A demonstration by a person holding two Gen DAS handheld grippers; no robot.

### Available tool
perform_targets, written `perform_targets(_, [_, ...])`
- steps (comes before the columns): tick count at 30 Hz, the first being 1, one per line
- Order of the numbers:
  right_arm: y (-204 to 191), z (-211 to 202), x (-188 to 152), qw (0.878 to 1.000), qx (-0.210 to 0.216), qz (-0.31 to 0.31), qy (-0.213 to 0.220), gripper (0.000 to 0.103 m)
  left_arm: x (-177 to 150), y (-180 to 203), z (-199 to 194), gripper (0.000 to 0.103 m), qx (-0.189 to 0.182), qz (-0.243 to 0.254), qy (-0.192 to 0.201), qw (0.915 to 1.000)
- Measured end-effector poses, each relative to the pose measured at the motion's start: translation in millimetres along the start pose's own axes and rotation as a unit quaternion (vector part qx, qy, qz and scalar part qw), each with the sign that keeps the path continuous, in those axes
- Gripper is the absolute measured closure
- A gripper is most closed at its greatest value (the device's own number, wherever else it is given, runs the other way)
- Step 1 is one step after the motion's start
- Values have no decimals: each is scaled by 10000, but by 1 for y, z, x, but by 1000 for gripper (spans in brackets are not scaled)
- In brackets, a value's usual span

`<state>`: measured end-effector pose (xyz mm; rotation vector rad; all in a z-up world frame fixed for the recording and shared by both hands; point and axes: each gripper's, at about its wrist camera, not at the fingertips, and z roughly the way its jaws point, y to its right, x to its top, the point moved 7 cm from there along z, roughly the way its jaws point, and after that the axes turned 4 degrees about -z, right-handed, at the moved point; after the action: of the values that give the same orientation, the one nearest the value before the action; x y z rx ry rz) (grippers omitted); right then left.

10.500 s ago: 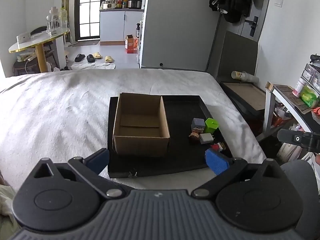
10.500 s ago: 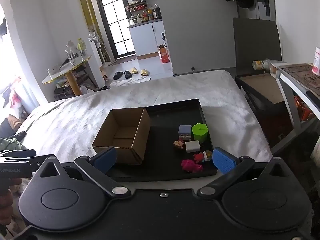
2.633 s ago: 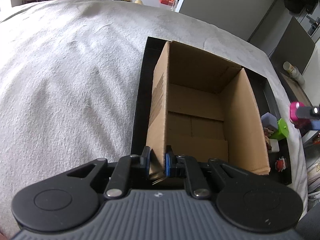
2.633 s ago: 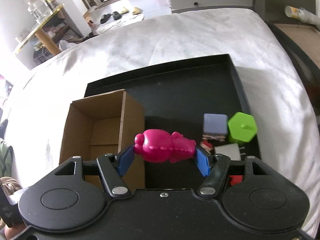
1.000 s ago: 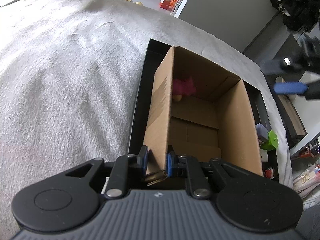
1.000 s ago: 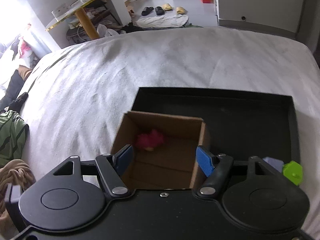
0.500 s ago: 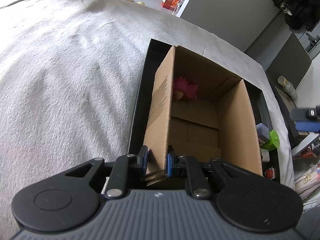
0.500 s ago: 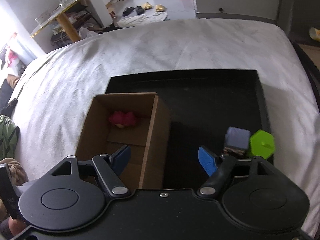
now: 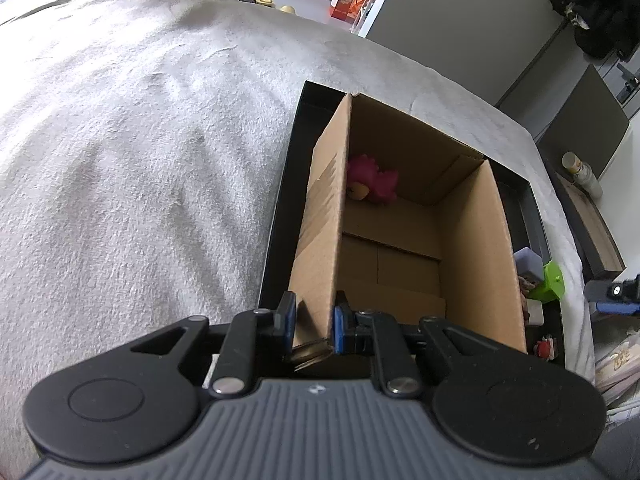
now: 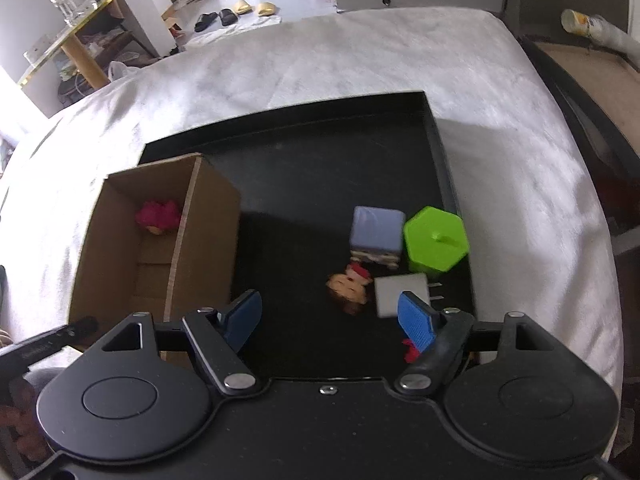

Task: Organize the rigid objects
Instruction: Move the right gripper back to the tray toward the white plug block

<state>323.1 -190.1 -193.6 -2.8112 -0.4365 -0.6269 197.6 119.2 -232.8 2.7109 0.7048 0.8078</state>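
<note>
An open cardboard box (image 9: 472, 240) (image 10: 120, 248) stands on the left of a black tray (image 10: 312, 152) (image 9: 298, 128) on the bed. A pink toy (image 9: 370, 179) (image 10: 157, 214) lies in the box's far corner. My left gripper (image 9: 313, 318) is shut on the box's near left wall. My right gripper (image 10: 330, 322) hangs over the tray's right half, its jaws opening with nothing between them. Beyond it lie a small figurine (image 10: 347, 286), a white block (image 10: 400, 292), a lavender cube (image 10: 376, 232) and a green hexagonal piece (image 10: 436, 238). A red piece (image 10: 410, 350) peeks from under the right finger.
The tray rests on a white blanket (image 9: 140, 152) covering the bed. Right of the bed are a dark board and a shelf with a can (image 10: 576, 20). A side table (image 10: 76, 20) and slippers (image 10: 236, 12) stand on the floor beyond the bed.
My right gripper moved right from over the box to over the loose pieces and opened wider. The left gripper kept its hold on the box wall. The pink toy stays in the box.
</note>
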Motion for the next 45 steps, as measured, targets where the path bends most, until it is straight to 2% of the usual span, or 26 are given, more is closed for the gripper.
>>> perform_targets(9, [27, 14, -16, 9998, -81, 153, -7, 19, 0, 2, -1, 87, 83, 36, 20, 10000])
perform_targets(23, [47, 55, -26, 9994, -336, -45, 109, 19, -1, 2, 2, 87, 138, 49, -46, 9999])
perform_targets(39, [53, 86, -28, 9995, -247, -149, 90, 22, -1, 6, 7, 87, 322, 77, -140, 9994])
perform_targets(41, [54, 90, -27, 9994, -289, -190, 57, 24, -1, 6, 7, 87, 355, 96, -139, 9992])
perform_targets(43, [56, 96, -29, 9987, -442, -247, -52, 37, -1, 8, 7, 87, 376, 108, -130, 9991])
perform_targets(45, [59, 97, -31, 9987, -446, -218, -97, 39, -1, 8, 6, 87, 384, 100, -121, 9991])
